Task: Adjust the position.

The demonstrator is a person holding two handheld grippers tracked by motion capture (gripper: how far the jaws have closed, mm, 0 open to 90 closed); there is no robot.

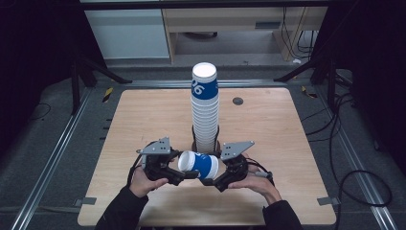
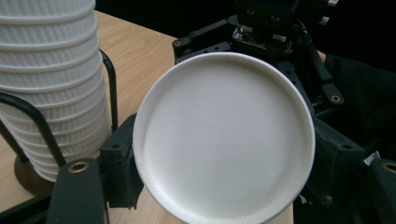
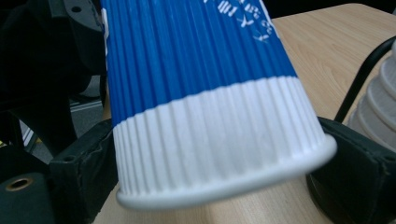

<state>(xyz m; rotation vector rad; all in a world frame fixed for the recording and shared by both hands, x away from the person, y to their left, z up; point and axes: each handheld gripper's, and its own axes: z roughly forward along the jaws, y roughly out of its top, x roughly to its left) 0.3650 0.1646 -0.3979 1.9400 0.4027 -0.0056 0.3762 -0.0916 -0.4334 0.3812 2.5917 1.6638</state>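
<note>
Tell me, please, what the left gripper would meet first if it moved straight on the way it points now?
The cup itself: its white bottom faces the left gripper, between the jaws. Behind the cup, the right gripper lies in the same line, though how far behind is unclear.

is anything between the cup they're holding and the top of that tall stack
Nothing visible blocks it. The blue-and-white paper cup lies on its side between the left gripper and right gripper, in front of the cup stack; the space above the stack looks clear.

Cup [image 3: 205, 93] base cut off at top edge; cup stack [image 2: 46, 84] top cropped.
</note>
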